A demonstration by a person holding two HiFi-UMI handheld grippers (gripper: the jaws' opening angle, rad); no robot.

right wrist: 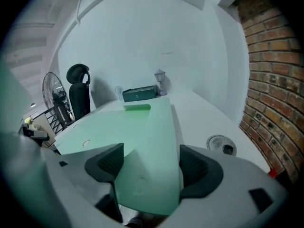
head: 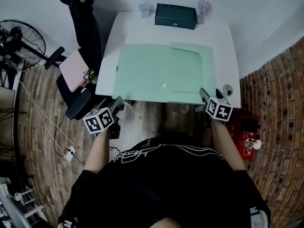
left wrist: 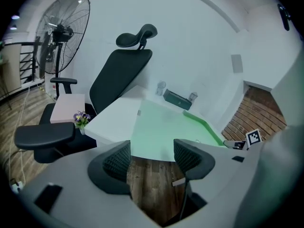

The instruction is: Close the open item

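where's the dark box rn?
Head view: the dark box sits at the far edge of the white table, beyond the green folder, between a small glass and a little lamp.

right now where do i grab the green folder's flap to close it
Grip the open flap at its near right corner, coming from the table's near side with the right claw. It lies flat, hinged at the middle crease, and its near edge seems to overhang, so a jaw could slip under.
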